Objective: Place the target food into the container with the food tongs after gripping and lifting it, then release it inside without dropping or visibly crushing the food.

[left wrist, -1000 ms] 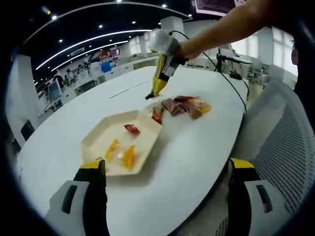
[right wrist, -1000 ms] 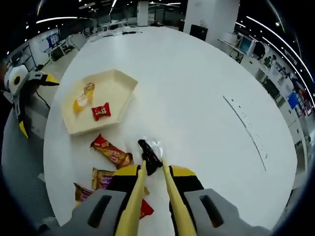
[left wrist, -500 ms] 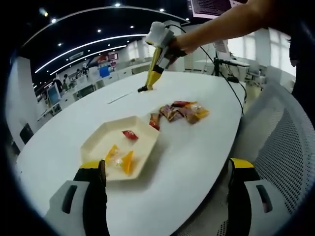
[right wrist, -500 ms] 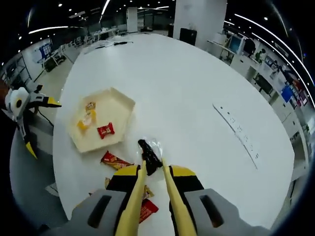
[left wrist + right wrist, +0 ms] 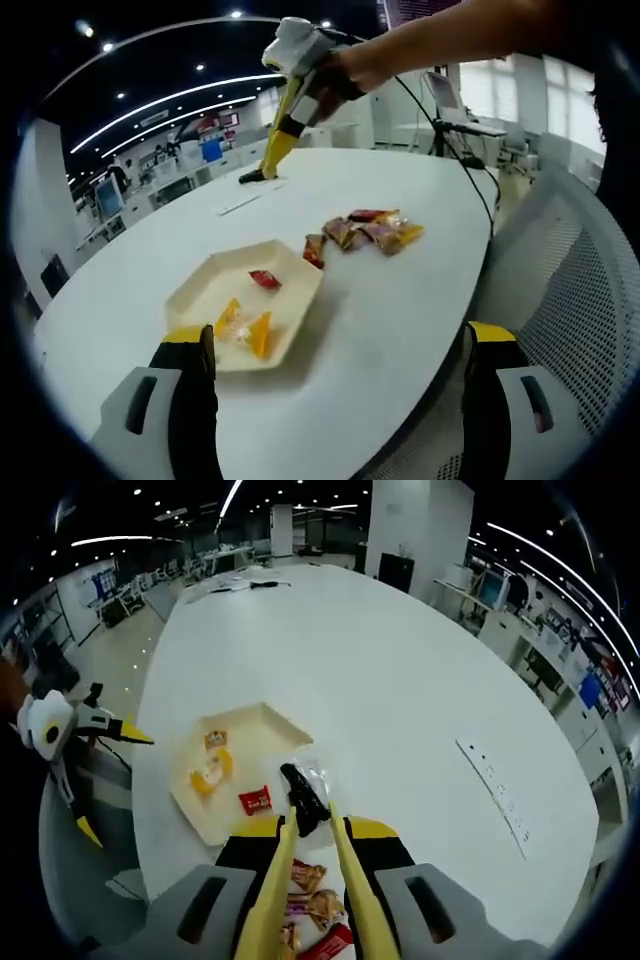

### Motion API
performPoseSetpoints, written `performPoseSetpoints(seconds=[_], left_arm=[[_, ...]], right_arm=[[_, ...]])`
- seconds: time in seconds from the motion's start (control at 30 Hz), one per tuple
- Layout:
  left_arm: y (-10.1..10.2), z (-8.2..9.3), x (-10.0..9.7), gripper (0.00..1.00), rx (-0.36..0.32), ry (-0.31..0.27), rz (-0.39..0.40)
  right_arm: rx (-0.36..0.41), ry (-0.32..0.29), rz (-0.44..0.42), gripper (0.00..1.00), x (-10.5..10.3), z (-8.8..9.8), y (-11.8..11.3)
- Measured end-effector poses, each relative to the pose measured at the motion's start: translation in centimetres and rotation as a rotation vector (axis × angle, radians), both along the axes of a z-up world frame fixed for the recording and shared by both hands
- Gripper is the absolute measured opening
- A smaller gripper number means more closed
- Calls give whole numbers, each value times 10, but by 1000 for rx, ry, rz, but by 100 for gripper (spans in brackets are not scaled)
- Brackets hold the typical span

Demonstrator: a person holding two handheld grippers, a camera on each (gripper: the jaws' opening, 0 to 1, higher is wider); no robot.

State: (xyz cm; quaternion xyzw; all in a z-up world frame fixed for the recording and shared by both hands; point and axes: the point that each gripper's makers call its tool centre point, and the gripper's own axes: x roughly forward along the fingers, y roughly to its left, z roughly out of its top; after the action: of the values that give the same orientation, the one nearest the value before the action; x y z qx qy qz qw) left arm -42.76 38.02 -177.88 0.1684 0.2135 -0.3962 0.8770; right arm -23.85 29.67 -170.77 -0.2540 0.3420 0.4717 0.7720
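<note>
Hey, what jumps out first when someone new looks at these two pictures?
First, the right gripper held high over the round white table, its yellow tongs pinching a clear-wrapped dark snack. Below sits the cream hexagonal tray holding a red packet and orange-yellow sweets, with a heap of red and orange wrapped snacks just beside its far corner.

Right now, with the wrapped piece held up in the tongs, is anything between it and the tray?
Nothing visible blocks the way. The right gripper holds the tongs with a clear-wrapped piece above the table. The tray lies open below, holding three candies. The snack pile sits beside the tray, not over it.
</note>
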Motion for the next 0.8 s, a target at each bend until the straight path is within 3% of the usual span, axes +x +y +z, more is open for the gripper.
performPoseSetpoints(seconds=[0.33,0.7,0.8], left_arm=[[2,4,3,99,-8,-26,16],[0,4,1,99,-4,-34,-3],[-2,2,0,99,5,-28,-11]], right_arm=[[10,0,66,21,-18,5,54],[11,-1,66,22,-17,2,87],[30,23,37,22,-19,2,94]])
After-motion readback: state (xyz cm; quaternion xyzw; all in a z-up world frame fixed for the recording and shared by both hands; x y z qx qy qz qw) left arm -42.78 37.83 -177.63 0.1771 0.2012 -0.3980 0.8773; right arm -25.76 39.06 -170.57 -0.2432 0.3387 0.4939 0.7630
